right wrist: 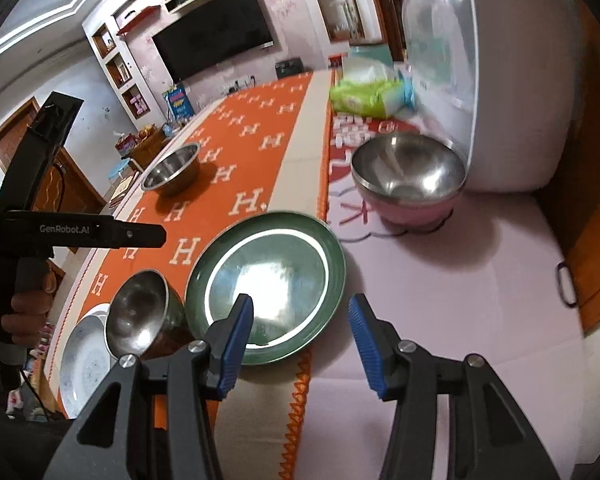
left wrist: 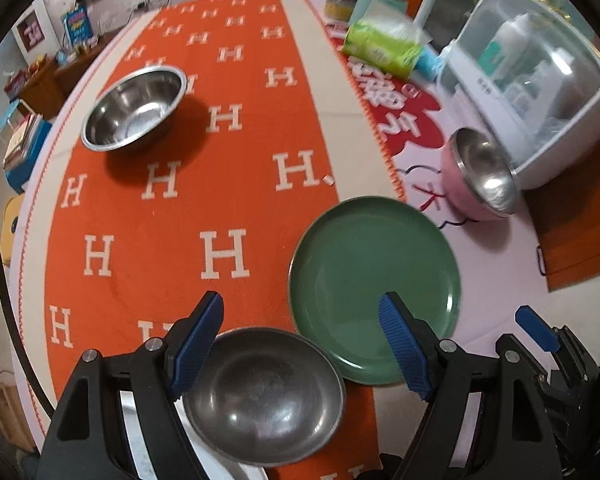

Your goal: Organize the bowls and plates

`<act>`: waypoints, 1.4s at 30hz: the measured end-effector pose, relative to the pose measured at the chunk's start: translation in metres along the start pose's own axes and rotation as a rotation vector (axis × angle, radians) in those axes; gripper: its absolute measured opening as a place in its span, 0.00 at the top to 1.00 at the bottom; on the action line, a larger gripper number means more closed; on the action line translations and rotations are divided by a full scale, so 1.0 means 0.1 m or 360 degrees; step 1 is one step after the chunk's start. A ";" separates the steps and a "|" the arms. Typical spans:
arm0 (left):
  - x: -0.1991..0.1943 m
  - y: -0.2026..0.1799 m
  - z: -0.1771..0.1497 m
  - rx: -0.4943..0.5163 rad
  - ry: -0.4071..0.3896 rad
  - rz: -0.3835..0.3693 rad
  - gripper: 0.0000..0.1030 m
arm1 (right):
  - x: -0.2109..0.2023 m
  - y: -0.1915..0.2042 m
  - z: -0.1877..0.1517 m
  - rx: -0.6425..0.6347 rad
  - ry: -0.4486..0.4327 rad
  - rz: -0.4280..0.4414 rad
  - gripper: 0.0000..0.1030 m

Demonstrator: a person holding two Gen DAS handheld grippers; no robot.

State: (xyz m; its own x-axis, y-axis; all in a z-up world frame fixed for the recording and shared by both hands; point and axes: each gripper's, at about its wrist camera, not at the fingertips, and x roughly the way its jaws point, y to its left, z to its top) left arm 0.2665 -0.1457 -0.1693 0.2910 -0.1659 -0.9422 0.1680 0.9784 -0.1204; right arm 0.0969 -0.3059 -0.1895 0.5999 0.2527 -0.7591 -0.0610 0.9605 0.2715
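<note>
— Left gripper (left wrist: 302,340) reads wide to me, with nothing pressed between its blue pads (left wrist: 198,344); it hangs over the small steel bowl (left wrist: 264,396) and the near edge of the green plate (left wrist: 374,288). What do you get on your side?

— Right gripper (right wrist: 300,344) stands partly open and holds nothing; I see its left pad (right wrist: 234,350) over the green plate's rim, the other over the pale pink cloth (right wrist: 440,320).

— Where do the dishes sit?

— I have the plate straddling the seam between the orange H-patterned cloth (left wrist: 172,220) and the pink one, the small bowl just beside it on the left, and a pale plate (right wrist: 82,364) beyond that at the table's edge.

— Farther out?

— I see a pink bowl (right wrist: 410,184) with a steel lining close to the white lidded appliance (left wrist: 540,92), and a deeper steel bowl (left wrist: 134,108) well apart on the orange cloth
</note>
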 end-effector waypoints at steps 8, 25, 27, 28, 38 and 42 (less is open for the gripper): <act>0.46 0.11 0.16 -0.0104 0.0144 -0.0018 0.24 | 0.39 -0.12 -0.02 0.0045 0.0195 0.0086 0.51; 0.98 0.05 0.28 -0.0168 0.0317 -0.0110 0.43 | 0.71 -0.38 -0.05 0.0203 0.0280 0.0165 0.69; 1.02 0.01 0.29 -0.0164 0.0331 -0.0114 0.48 | 0.73 -0.39 -0.04 0.0209 0.0284 0.0169 0.78; 1.03 0.02 0.28 -0.0164 0.0336 -0.0114 0.51 | 0.74 -0.40 -0.04 0.0209 0.0282 0.0171 0.79; 1.10 0.03 0.25 -0.0200 0.0340 -0.0108 0.65 | 0.78 -0.45 -0.03 0.0246 0.0292 0.0211 0.88; 1.08 0.04 0.23 -0.0194 0.0332 -0.0092 0.70 | 0.80 -0.44 -0.03 0.0253 0.0292 0.0211 0.88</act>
State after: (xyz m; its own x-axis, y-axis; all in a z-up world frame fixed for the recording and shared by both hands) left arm 0.3198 -0.1620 -0.2642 0.0811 -0.2054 -0.9753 0.0602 0.9778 -0.2009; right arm 0.1456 -0.3278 -0.2639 0.4395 0.4061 -0.8012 0.0051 0.8908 0.4543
